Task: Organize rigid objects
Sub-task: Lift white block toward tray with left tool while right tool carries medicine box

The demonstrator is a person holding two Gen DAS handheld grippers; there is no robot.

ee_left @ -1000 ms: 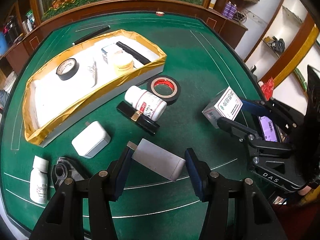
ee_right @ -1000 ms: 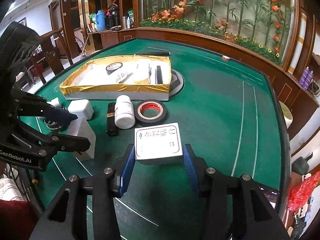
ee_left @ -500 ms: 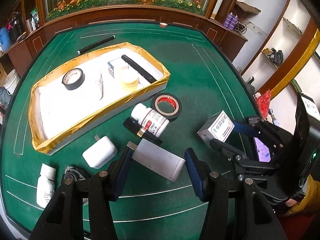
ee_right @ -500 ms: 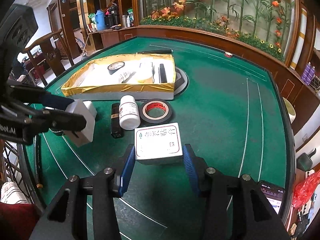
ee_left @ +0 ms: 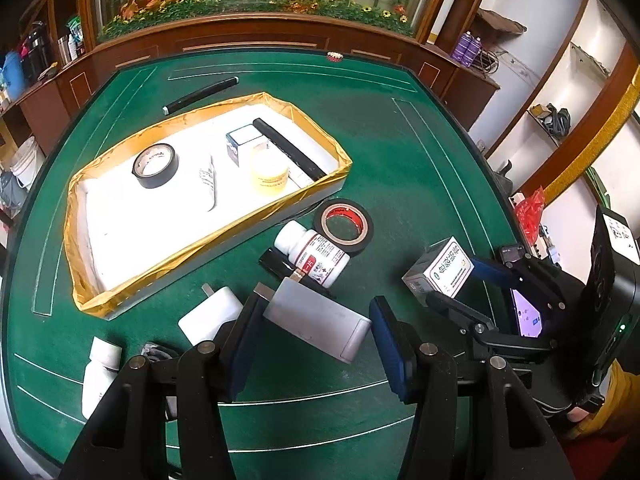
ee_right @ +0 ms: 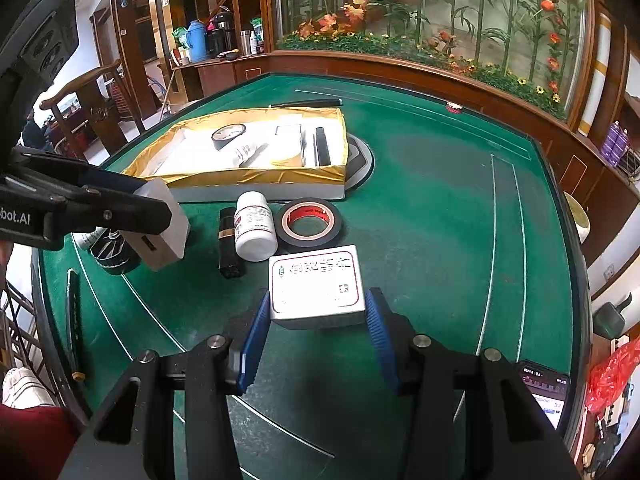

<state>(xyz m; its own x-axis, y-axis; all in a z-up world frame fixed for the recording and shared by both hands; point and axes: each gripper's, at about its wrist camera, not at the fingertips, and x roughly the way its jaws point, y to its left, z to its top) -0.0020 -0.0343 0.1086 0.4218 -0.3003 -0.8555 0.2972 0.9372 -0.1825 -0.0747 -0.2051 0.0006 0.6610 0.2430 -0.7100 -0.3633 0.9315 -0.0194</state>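
Above the green bench I hold both loads lifted, left tool clamped on the grey block, right tool on the labelled carton; next, carry to gold-lined tray.

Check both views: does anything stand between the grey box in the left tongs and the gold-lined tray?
Nothing visible does. The grey box is lifted in the left tongs; the charger and bottle lie lower, and the tray has bare floor.
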